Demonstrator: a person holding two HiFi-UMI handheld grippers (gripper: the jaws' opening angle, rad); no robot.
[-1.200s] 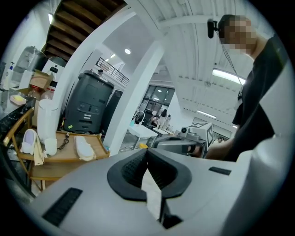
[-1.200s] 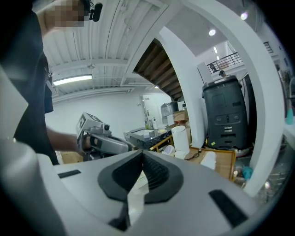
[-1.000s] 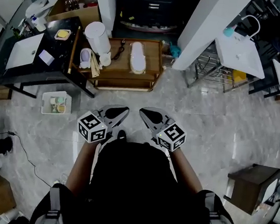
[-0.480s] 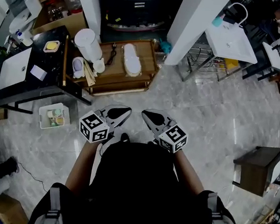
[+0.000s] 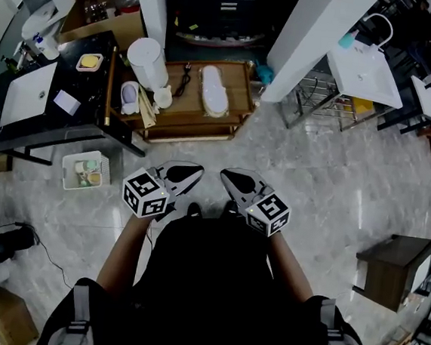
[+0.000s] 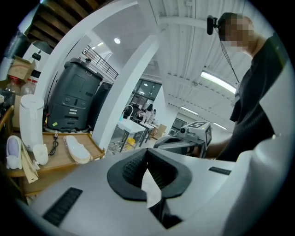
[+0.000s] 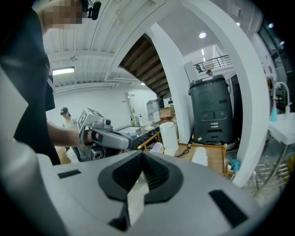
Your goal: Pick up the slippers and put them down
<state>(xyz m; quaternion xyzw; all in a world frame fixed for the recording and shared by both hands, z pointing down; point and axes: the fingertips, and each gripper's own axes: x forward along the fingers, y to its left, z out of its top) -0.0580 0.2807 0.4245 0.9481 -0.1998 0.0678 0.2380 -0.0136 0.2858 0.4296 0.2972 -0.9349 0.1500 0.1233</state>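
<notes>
Head view: left tongs and right tongs closed, slippers on table.

I'm seeing the floor gleaming like polished stone, the low surface showing bare wood, the slippers looking soft, and the left gripper and right gripper showing matt grey plastic with ribbed black pads.

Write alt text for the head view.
Seen from above, a person holds the left gripper and right gripper shut, side by side over a grey marble floor. Ahead, a white slipper lies on a low wooden table.
</notes>
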